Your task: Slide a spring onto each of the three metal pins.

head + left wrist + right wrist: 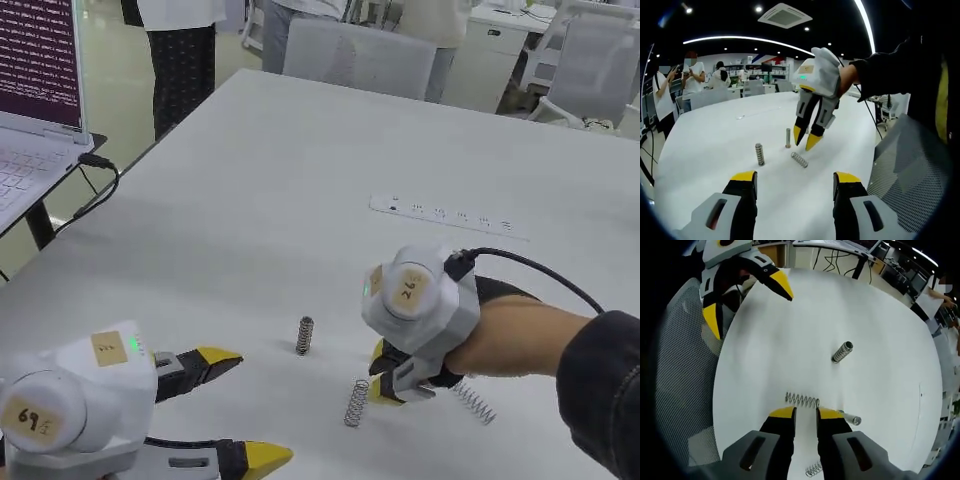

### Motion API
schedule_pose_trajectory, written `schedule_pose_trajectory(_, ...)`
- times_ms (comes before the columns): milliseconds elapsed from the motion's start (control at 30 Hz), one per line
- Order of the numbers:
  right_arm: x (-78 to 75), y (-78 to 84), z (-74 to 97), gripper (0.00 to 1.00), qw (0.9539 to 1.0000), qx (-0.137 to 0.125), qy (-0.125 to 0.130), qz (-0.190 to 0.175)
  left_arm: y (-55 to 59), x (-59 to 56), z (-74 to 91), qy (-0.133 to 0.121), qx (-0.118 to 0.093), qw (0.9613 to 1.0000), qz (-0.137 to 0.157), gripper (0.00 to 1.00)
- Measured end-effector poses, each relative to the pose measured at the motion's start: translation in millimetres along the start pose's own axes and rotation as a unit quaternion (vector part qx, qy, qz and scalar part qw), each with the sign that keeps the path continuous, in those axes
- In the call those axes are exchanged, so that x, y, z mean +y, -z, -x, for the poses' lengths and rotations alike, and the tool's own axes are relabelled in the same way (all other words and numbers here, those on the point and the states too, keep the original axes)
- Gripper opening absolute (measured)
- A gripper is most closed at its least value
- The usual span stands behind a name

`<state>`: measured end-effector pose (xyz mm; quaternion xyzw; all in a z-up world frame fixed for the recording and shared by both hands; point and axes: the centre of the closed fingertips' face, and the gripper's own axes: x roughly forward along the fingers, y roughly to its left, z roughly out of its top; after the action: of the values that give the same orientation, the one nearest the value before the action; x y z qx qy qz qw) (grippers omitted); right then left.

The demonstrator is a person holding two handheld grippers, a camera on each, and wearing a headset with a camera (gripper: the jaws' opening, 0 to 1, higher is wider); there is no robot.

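On the white table (pixel 300 150) the left gripper (pixel 795 176) hangs low, jaws spread. The right gripper (pixel 806 413) — jaws a sliver apart, empty — hovers over a loose spring (pixel 802 400) beside a bare pin (pixel 852 419). A skewed pinch could, I'd guess, flick the spring off — the person's edge is near, though bare tabletop stretches beyond.

Handwritten "26" on round sticker (pixel 410 290), on top of right gripper (pixel 385 376). "69" on end-cap sticker (pixel 30 421) of left gripper (pixel 259 405) (mark under digits unreadable). Laptop screen (pixel 38 58), far left: rows of light text, too small to read.
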<state>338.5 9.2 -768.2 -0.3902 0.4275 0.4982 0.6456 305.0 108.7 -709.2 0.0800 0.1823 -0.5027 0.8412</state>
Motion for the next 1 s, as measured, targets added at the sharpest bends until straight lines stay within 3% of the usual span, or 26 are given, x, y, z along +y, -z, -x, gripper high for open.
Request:
schedule_pose_trajectory(367, -3.1, 10.4, -11.0, 0.17, 0.9998, 0.011, -0.006, -0.013, 0.2, 0.7, 0.4, -0.001, 0.000, 1.0000, 0.002, 0.57)
schedule_pose_trajectory(1000, -6.9, -4.1, -30.4, 0.26, 0.9998, 0.009, -0.011, 0.011, 4.1, 3.1, 3.7, -0.002, -0.003, 0.9999, 0.014, 0.55)
